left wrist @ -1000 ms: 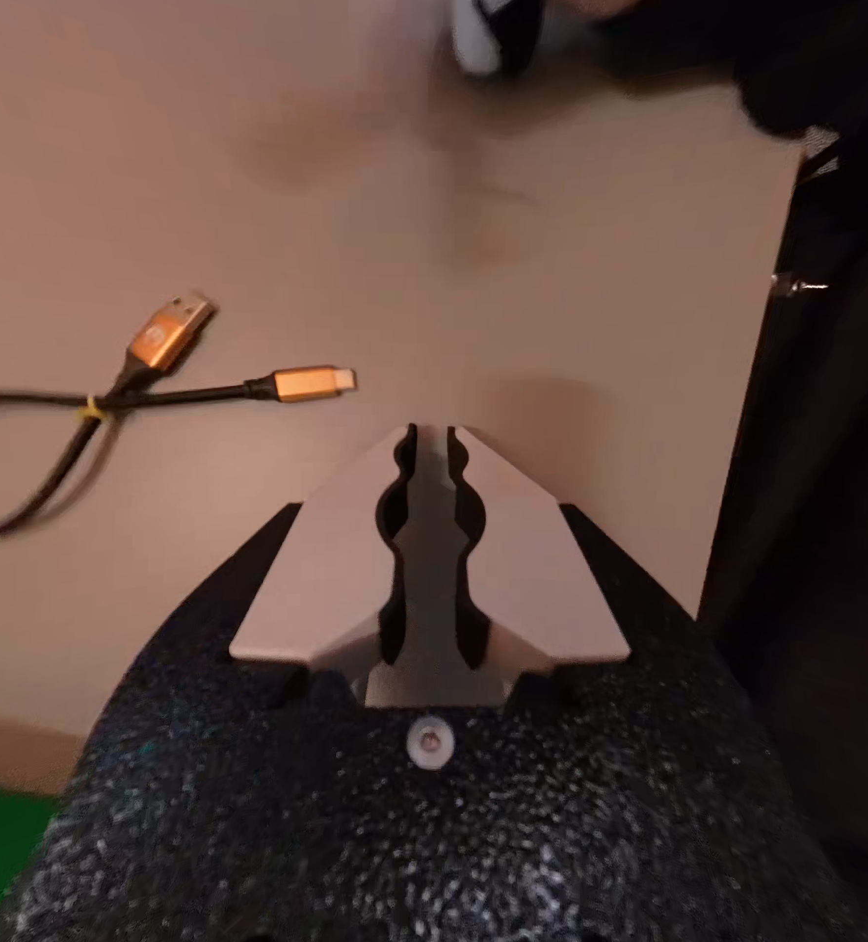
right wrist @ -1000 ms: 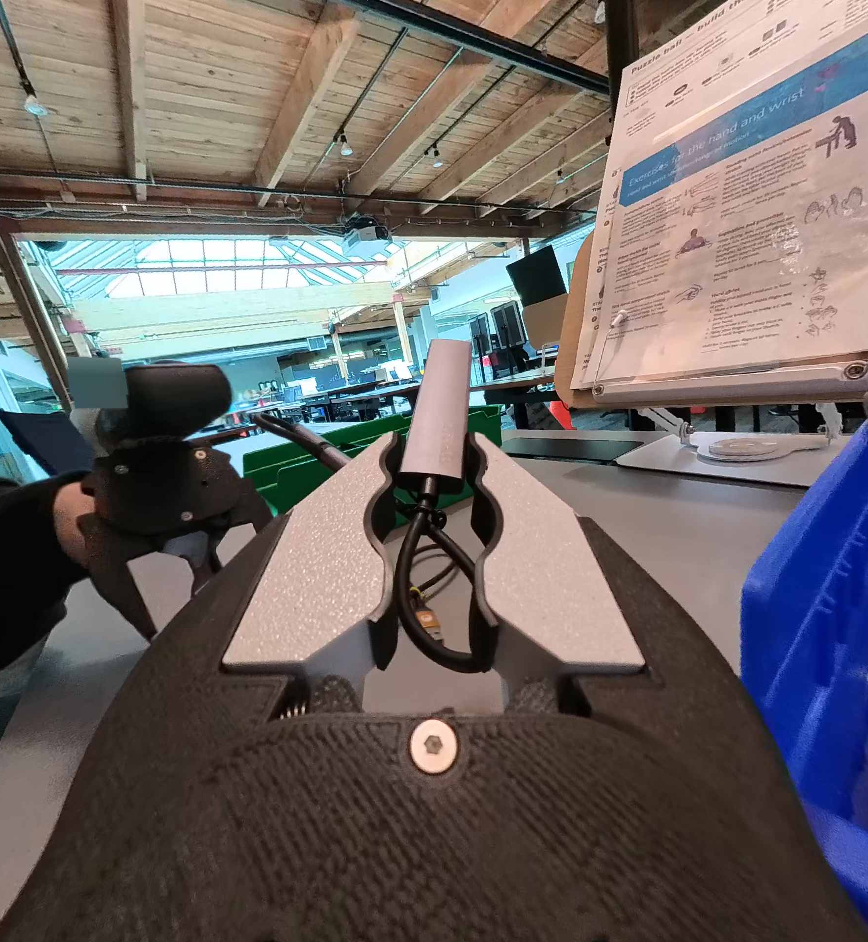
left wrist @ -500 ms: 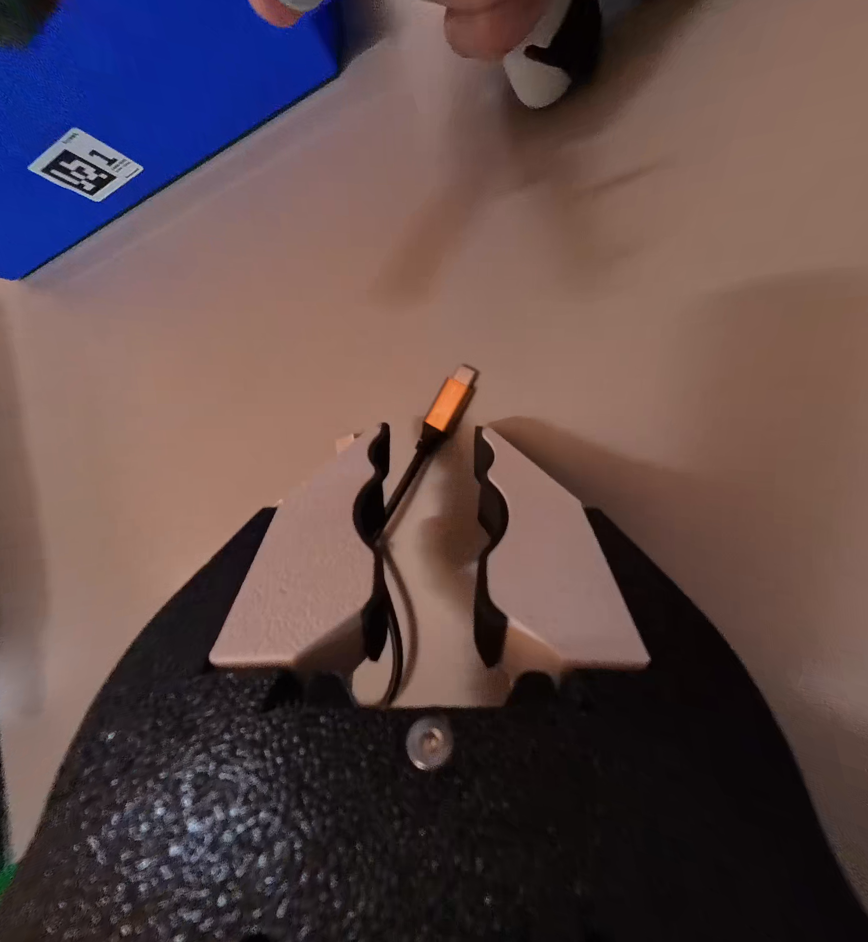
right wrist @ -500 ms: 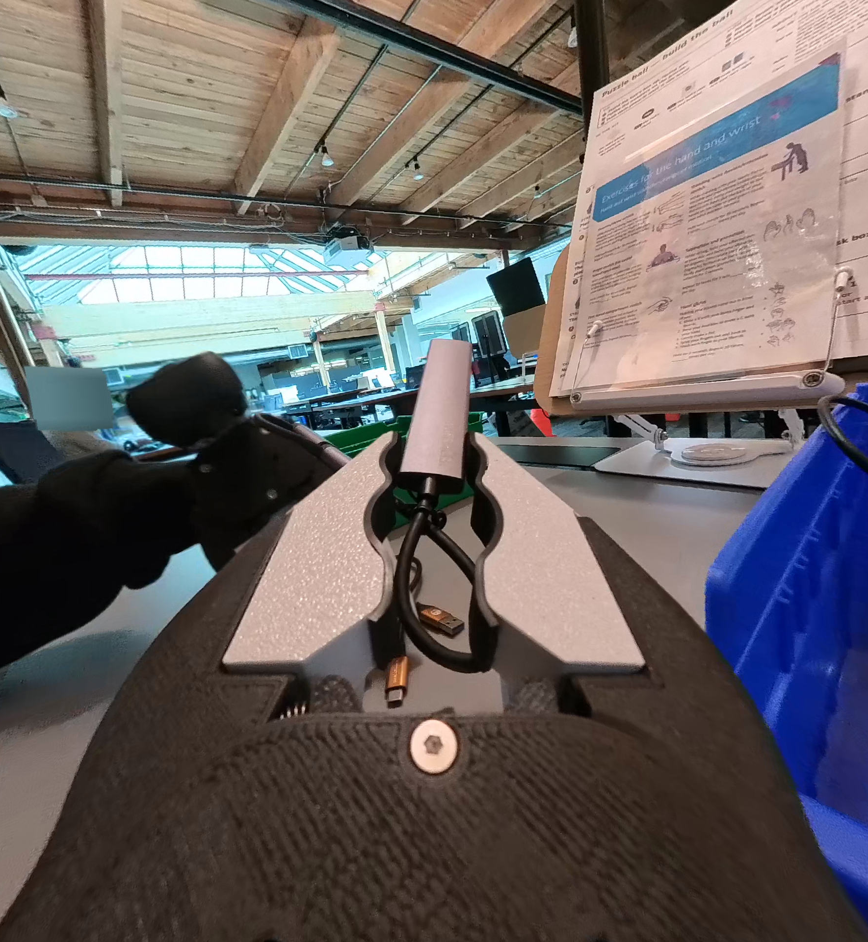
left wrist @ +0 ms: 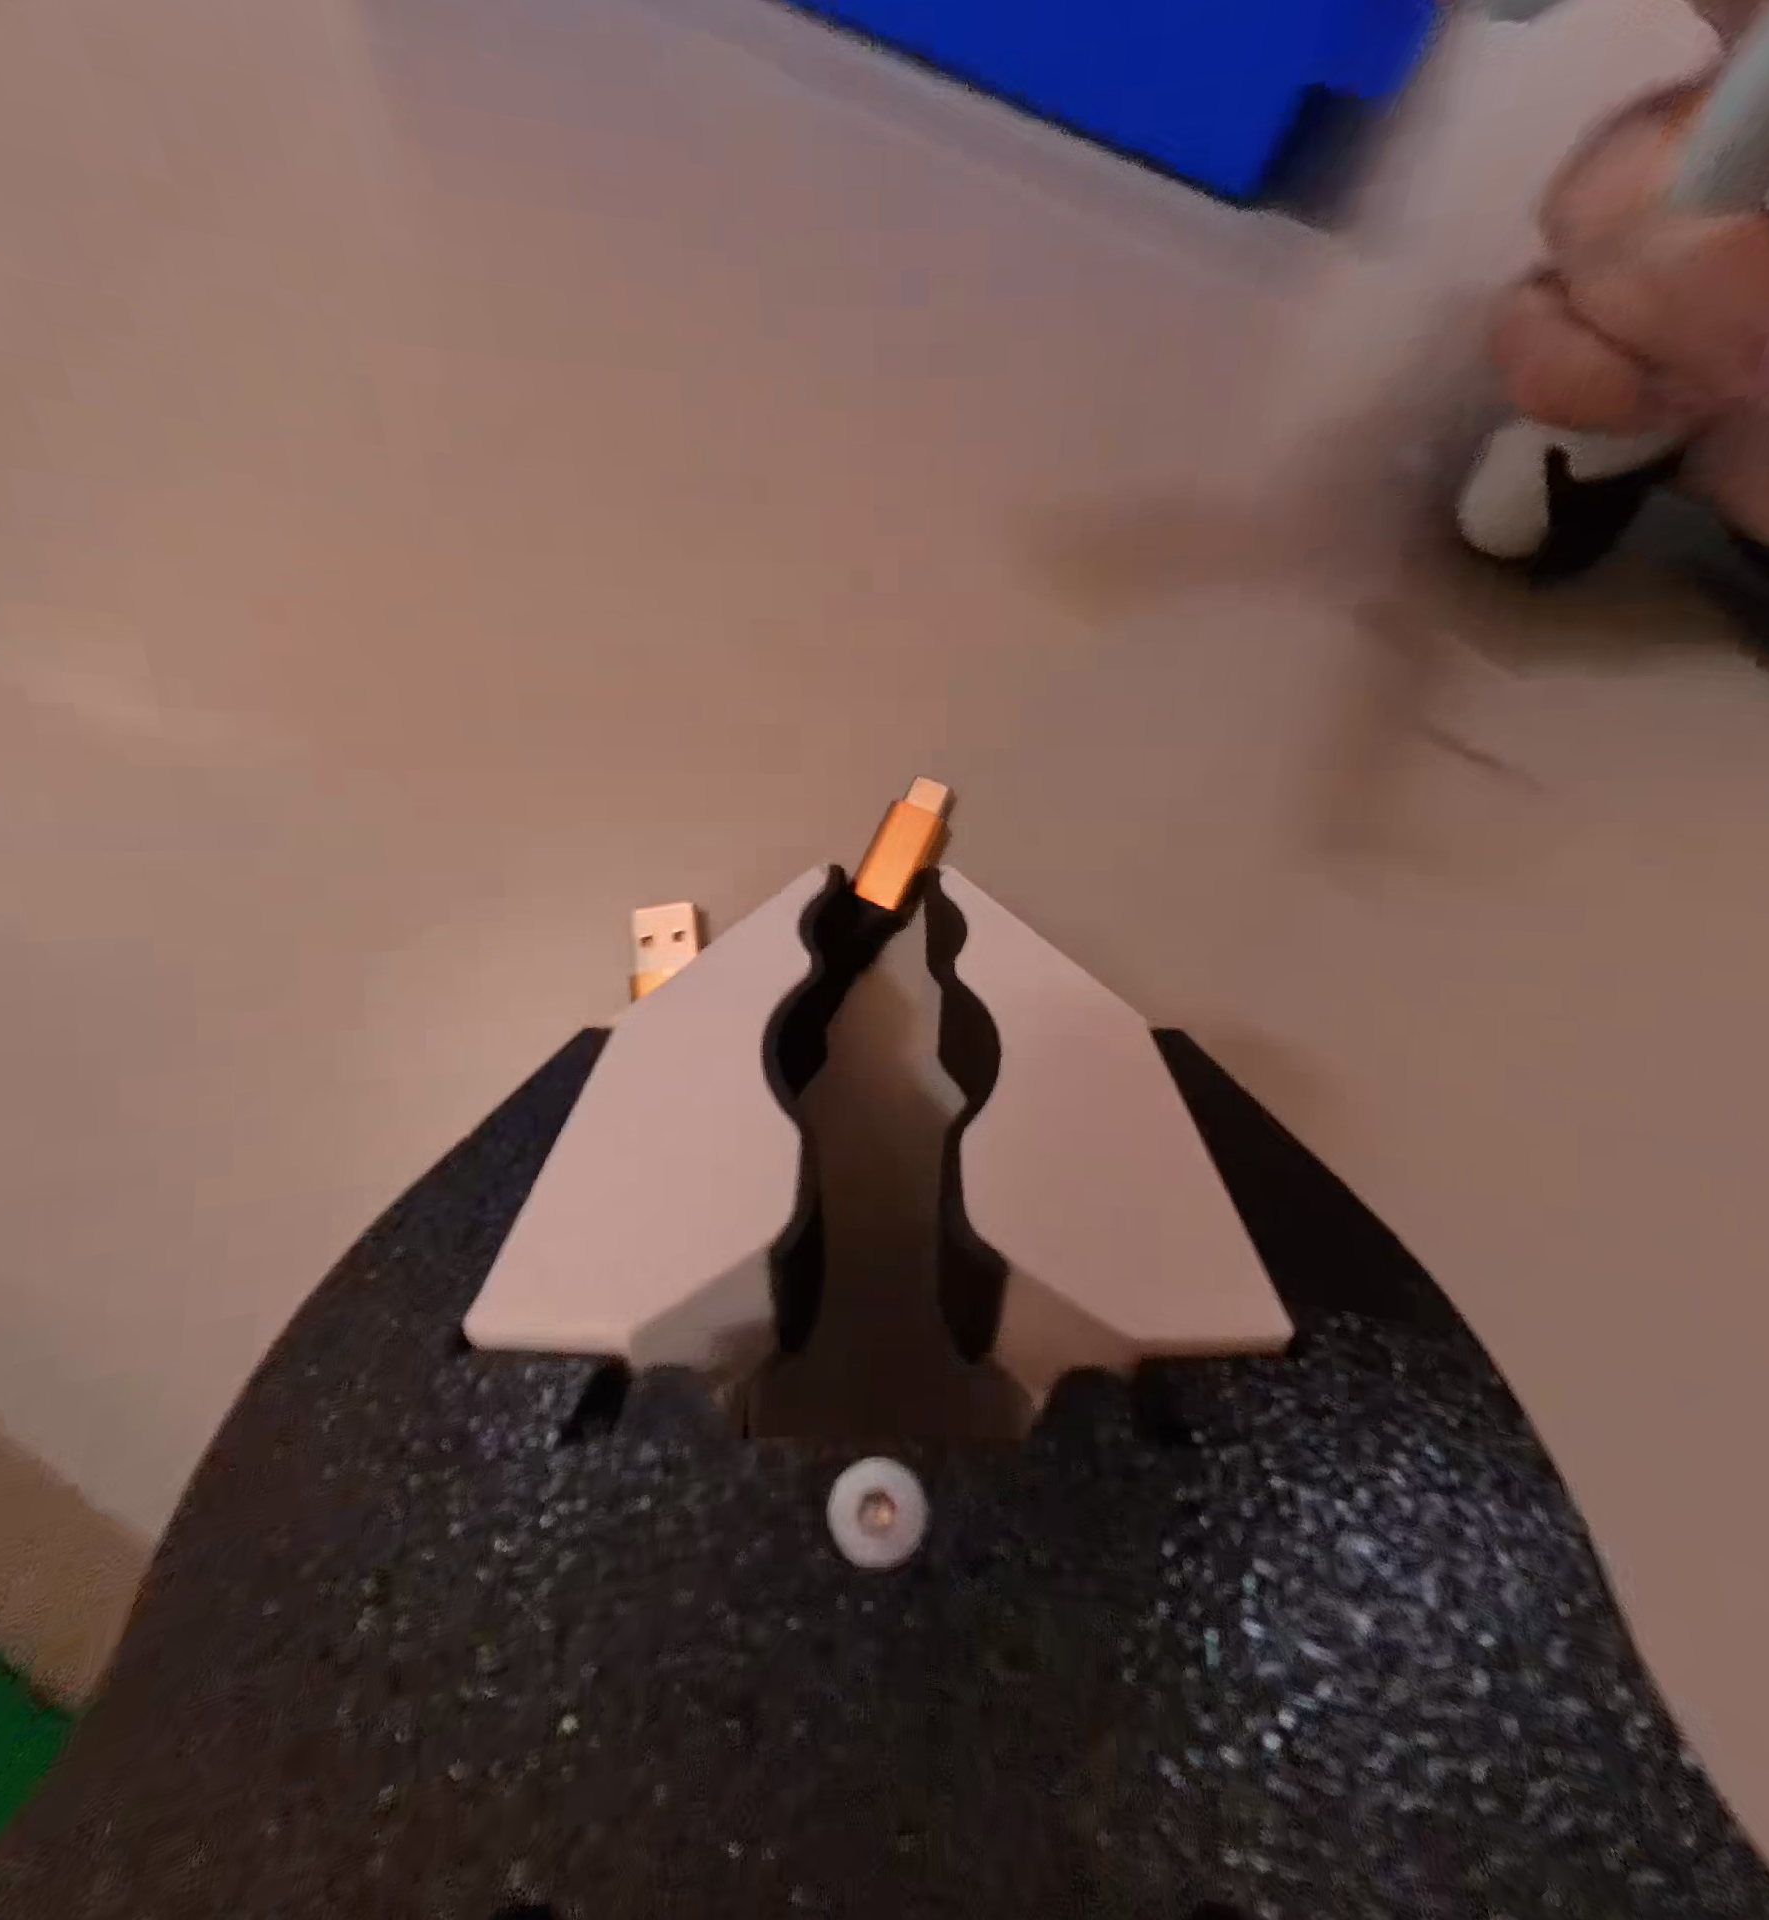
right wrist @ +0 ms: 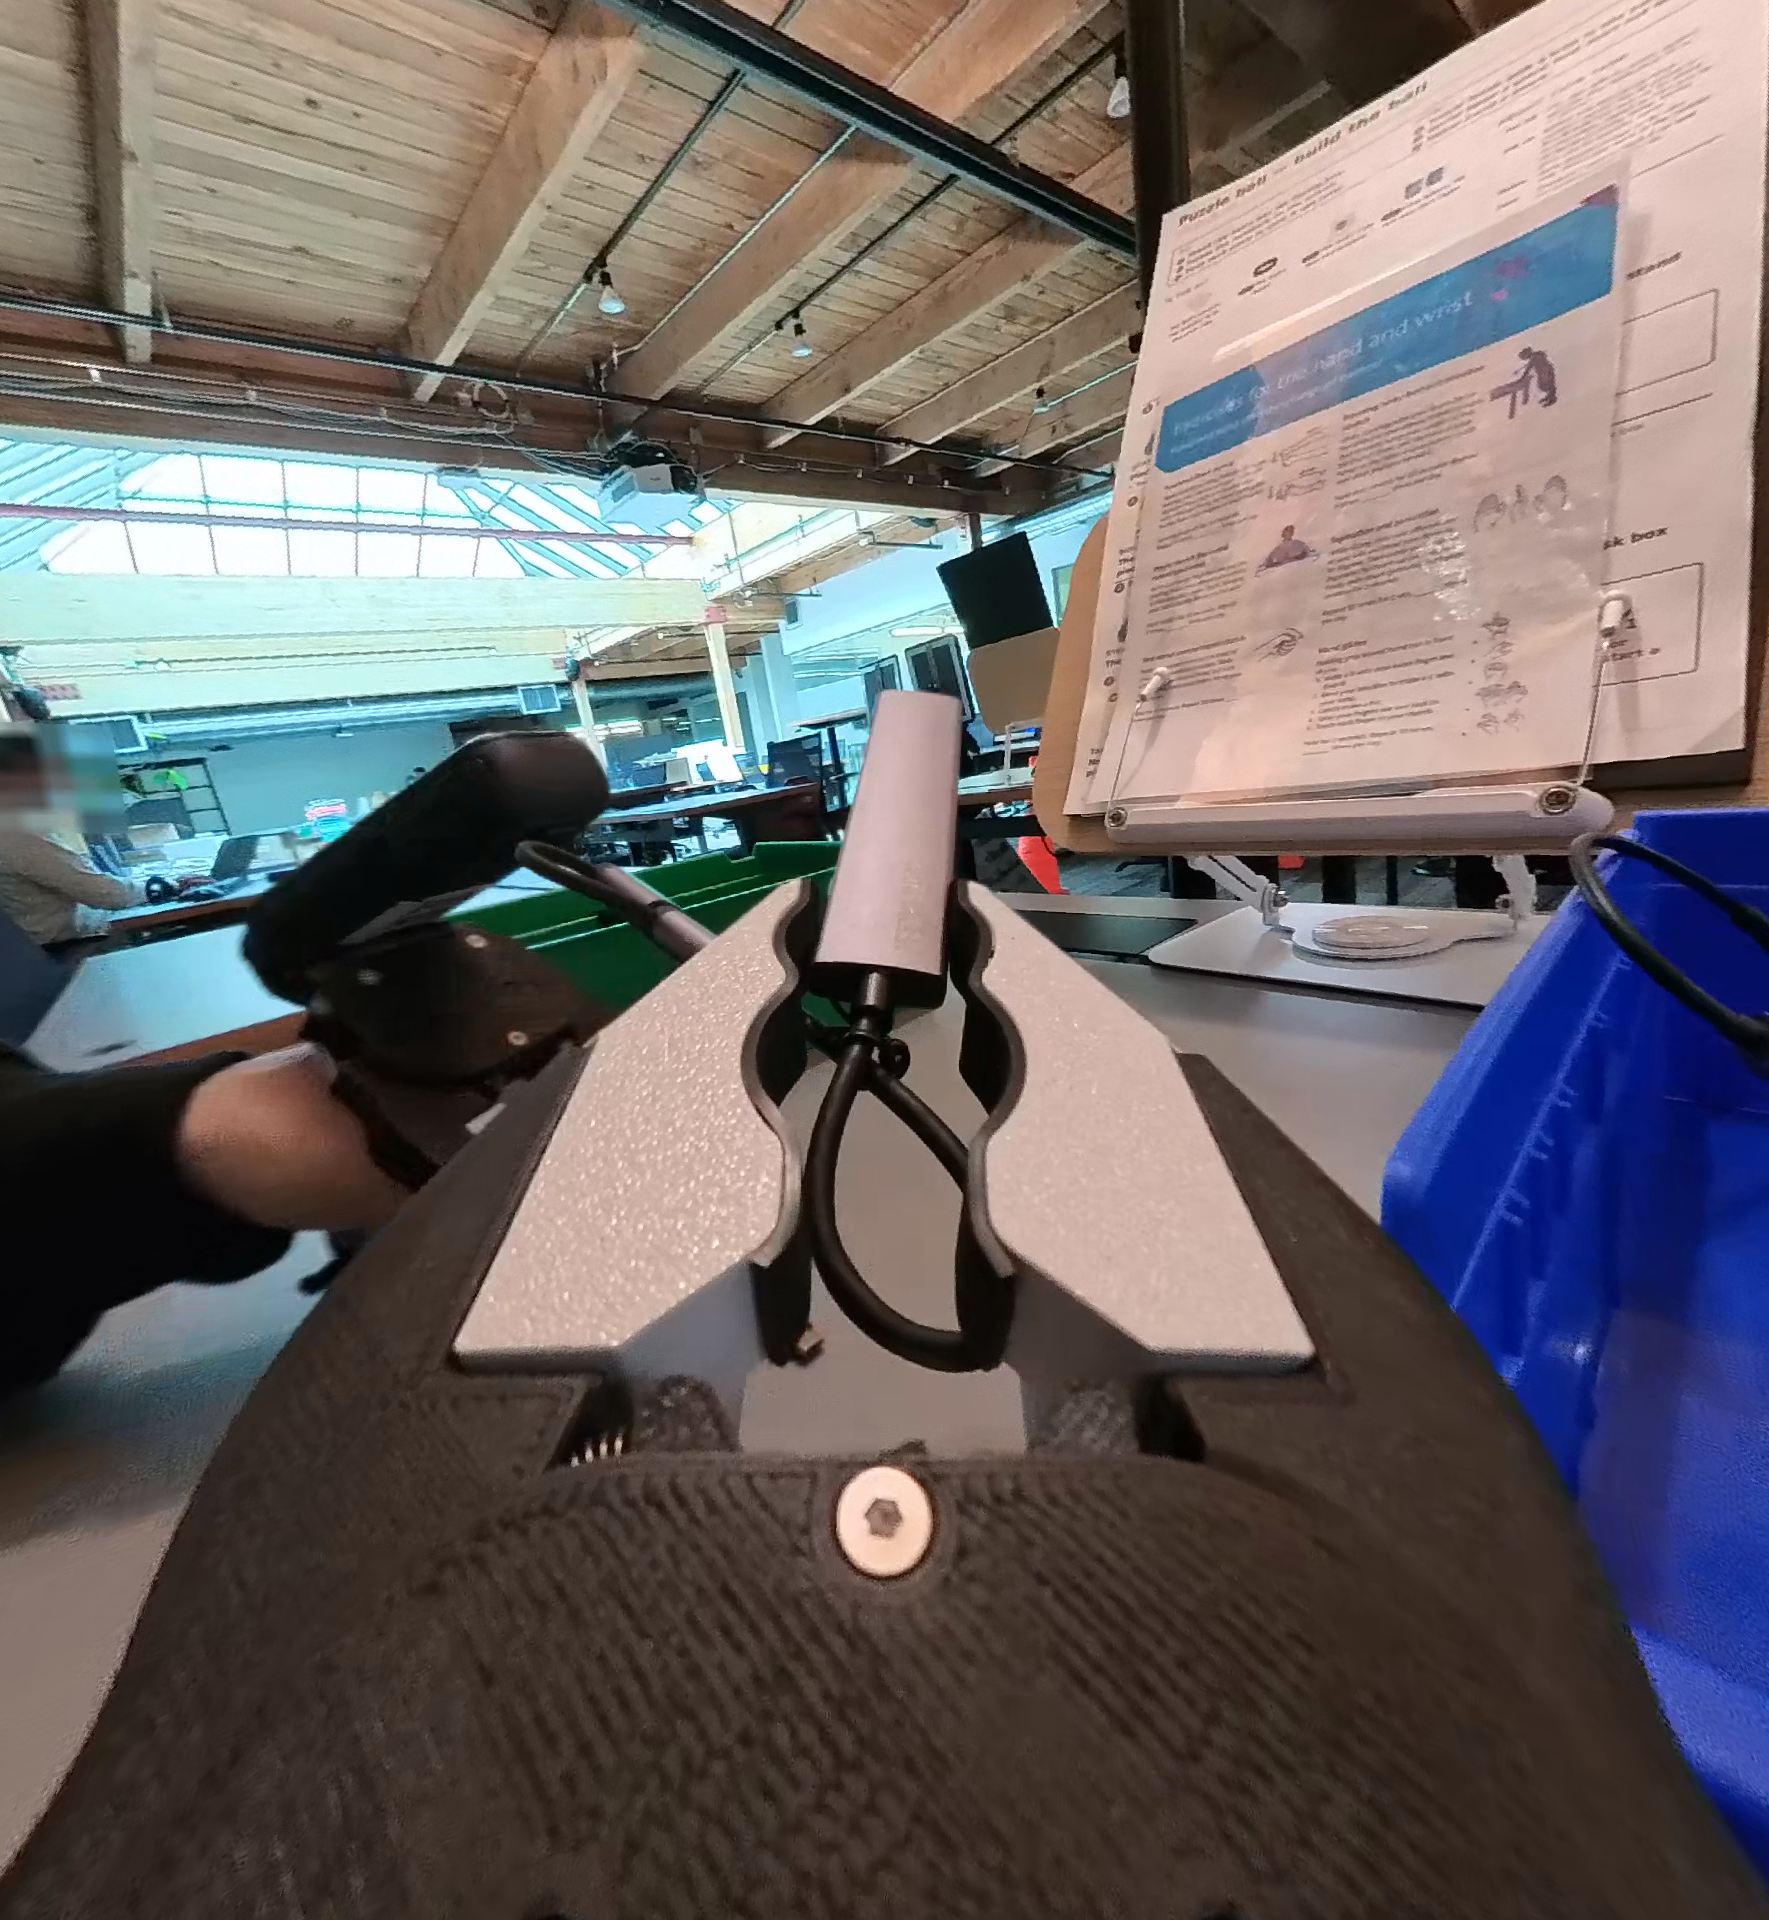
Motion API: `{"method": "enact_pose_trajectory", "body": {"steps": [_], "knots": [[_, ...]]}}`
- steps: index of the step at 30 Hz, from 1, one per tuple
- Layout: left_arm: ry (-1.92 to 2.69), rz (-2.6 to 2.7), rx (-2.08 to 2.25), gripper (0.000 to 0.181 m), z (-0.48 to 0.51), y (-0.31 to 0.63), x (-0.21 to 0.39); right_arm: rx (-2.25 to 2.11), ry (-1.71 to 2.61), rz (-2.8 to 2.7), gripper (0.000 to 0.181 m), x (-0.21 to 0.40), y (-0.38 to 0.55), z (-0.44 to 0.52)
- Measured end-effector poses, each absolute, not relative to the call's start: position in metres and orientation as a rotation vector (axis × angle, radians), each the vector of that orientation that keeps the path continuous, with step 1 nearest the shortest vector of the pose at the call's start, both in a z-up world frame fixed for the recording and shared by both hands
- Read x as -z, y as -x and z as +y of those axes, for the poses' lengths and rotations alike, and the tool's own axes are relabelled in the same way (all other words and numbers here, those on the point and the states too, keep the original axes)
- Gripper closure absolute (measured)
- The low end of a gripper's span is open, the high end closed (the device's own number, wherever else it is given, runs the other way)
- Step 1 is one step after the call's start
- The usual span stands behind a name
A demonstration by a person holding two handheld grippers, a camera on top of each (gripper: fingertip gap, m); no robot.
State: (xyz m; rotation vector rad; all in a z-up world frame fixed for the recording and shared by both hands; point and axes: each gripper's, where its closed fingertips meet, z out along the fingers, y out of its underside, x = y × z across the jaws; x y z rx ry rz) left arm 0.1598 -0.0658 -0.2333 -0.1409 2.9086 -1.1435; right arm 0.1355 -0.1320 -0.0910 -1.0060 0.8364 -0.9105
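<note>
The left gripper [left wrist: 885, 883] has its jaws nearly together, pinched at the tips on an orange plug [left wrist: 899, 854] that sticks out forward and slightly right of the tips. Just left of the left jaw, a USB-A plug [left wrist: 664, 948] peeks out on the table [left wrist: 444, 520], partly hidden behind the finger. Far ahead, at the top of the left wrist view, is the edge of a blue bin [left wrist: 1119, 62]. Off to the upper right a blurred hand [left wrist: 1680, 343] grips the other tool.

The right gripper [right wrist: 885, 925] is clamped on a grey hub [right wrist: 895, 831], which stands up between the tips, tilted a little right. Its black cord [right wrist: 890, 1195] loops down in the gap between the jaws, bound by a tie just below the hub. Left of the jaws a hand [right wrist: 277, 1143] in a black sleeve holds the left gripper [right wrist: 423, 914], whose jaws are hidden here. Right of the jaws stands the blue bin [right wrist: 1638, 1195], with a dark cable [right wrist: 1690, 987] hanging over its rim. Beyond it, up and right, a stand [right wrist: 1347, 810] props printed sheets [right wrist: 1399, 520]. Behind the hub is a green bin [right wrist: 651, 904].
</note>
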Motion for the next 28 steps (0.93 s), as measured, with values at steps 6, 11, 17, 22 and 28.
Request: {"method": "enact_pose_trajectory", "body": {"steps": [6,11,17,22,28], "knots": [[-0.077,2.804,1.312,0.157,-0.056,-0.138,0.211,0.883,1.000,0.828,0.158,0.091,-0.135,-0.130],[-0.382,2.822,1.269,0.160,-0.043,-0.138,0.208,0.878,1.020,0.815,0.158,0.091,-0.135,-0.127],[-0.624,2.894,1.067,0.157,-0.038,-0.137,0.231,0.872,1.024,0.808,0.158,0.091,-0.135,-0.126],[-0.439,3.004,1.117,0.172,-0.048,-0.134,0.234,0.870,1.035,0.804,0.157,0.091,-0.135,-0.123],[-0.029,2.826,0.989,0.173,-0.040,-0.163,0.224,0.976,1.080,0.830,0.157,0.094,-0.136,-0.127]]}}
